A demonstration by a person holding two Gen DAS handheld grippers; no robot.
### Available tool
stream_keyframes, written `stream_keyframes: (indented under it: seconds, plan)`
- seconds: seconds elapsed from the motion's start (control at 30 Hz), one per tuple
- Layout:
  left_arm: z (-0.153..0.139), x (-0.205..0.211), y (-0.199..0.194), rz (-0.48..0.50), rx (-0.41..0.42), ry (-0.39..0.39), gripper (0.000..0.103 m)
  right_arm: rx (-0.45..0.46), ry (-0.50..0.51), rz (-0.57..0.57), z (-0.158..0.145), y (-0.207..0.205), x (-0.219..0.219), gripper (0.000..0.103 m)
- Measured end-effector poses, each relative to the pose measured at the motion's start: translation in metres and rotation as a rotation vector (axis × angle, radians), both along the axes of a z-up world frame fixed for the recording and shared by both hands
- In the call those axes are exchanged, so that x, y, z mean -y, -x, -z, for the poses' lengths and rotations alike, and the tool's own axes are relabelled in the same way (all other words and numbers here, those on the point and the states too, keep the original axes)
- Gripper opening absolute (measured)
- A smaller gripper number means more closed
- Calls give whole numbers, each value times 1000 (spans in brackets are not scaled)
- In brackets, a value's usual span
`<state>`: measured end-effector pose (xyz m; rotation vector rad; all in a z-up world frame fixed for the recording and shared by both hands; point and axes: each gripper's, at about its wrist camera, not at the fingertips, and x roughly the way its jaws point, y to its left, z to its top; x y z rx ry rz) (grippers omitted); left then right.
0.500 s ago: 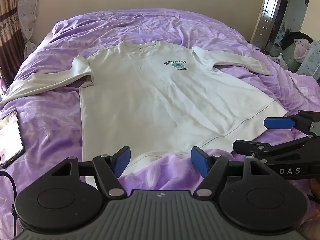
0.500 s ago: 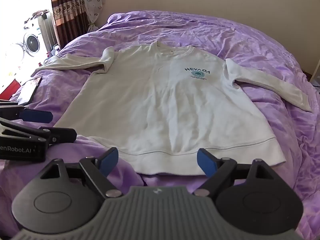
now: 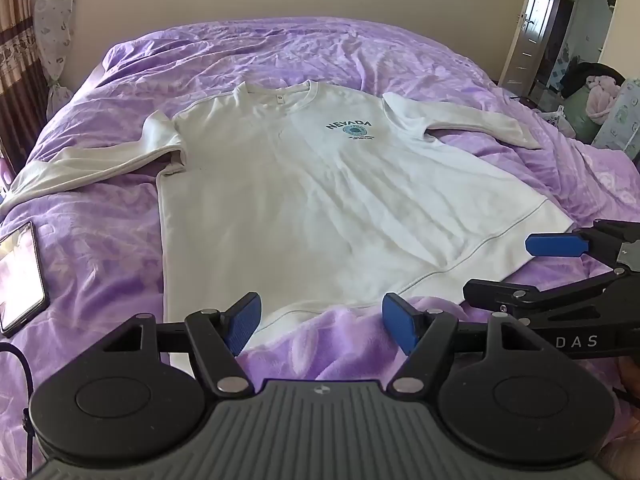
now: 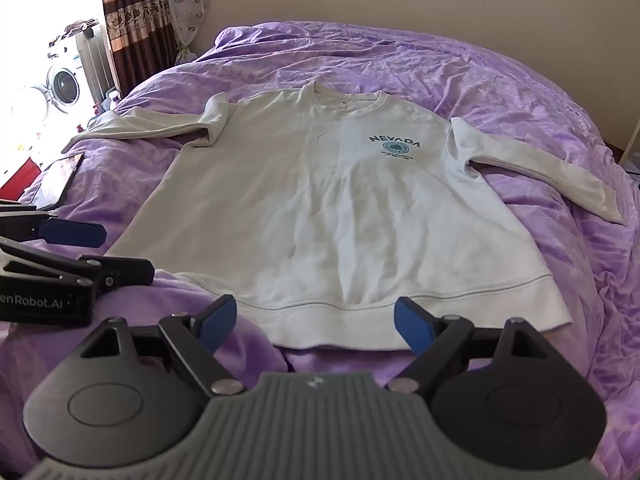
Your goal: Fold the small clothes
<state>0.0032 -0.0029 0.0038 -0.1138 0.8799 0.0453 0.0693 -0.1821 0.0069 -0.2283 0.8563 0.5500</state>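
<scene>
A white long-sleeved sweatshirt (image 3: 320, 200) (image 4: 340, 220) with a teal NEVADA print lies flat, front up, on the purple bedspread (image 3: 100, 248), both sleeves spread out to the sides. Its hem faces me. My left gripper (image 3: 322, 320) hovers open just above the hem's left part, nothing between its blue pads. My right gripper (image 4: 316, 322) stands open over the hem's middle right, also empty. Each gripper shows in the other's view: the right gripper (image 3: 520, 268) beside the hem's right corner, the left gripper (image 4: 100, 252) beside the left corner.
A phone (image 3: 20, 276) (image 4: 56, 178) lies on the bedspread left of the sweatshirt, with a dark cable (image 3: 24, 380) near it. Curtains and a washing machine (image 4: 60, 84) stand beyond the bed's left side, a door (image 3: 536, 28) and piled clothes beyond its right.
</scene>
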Motion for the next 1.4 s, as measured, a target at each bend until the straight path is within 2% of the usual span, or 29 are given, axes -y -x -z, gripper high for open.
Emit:
stream_keyframes:
  seconds: [0.83,1.4]
  plan:
    - [-1,-5,6,-4,10,-8,81,0,0,-2,-2,3,-1,82]
    - [4,-9,4,-12,-4,16,81,-26,-11,-6,7,-3,-3,82]
